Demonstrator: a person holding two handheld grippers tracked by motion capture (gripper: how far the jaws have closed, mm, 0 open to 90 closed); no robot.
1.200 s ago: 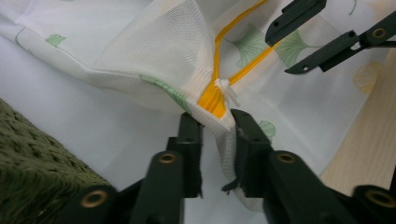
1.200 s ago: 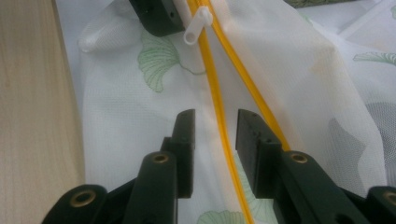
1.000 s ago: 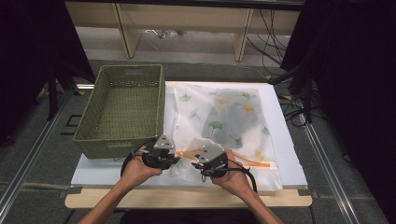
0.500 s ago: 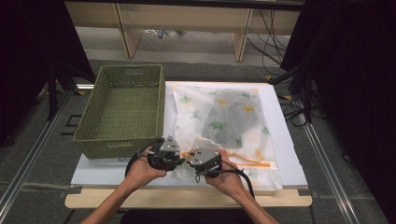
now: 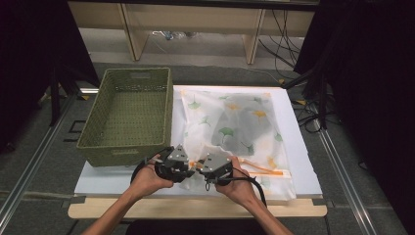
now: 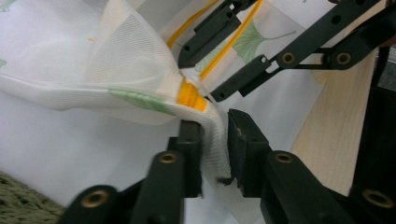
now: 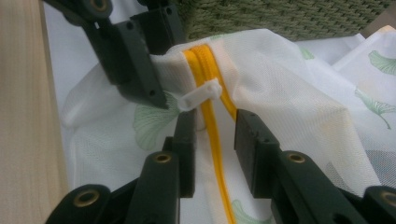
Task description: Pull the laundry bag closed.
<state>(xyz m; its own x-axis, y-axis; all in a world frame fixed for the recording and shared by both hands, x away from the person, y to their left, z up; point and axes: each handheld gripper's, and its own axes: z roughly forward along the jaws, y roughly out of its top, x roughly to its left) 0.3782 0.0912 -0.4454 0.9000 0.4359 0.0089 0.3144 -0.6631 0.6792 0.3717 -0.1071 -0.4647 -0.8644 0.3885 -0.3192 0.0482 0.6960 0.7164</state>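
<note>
- The white mesh laundry bag (image 5: 235, 132), printed with ginkgo leaves, lies flat on the white board (image 5: 303, 166) ahead of both tongs, with its orange zipper (image 7: 212, 130) along the near edge; the green woven basket (image 5: 128, 115) stands empty just beyond the left gripper (image 5: 172, 166).
- The left gripper (image 6: 215, 144) pinches the bag's corner fabric at the end of the zipper. Its jaws stand only a little apart, with mesh bunched between them and lifted off the board. This looks like an anchoring hold, so the bag will not slide when the slider is pulled.
- The right gripper (image 7: 214, 140) faces the left one, nearly touching it. Its jaws are open, straddling the zipper tape just short of the white zipper pull (image 7: 201, 96), clamped on nothing.
- Judging from this, the pull sits at the closed end, right beside the left jaws, and the right tongs are lined up to take it and draw it away along the tape.
</note>
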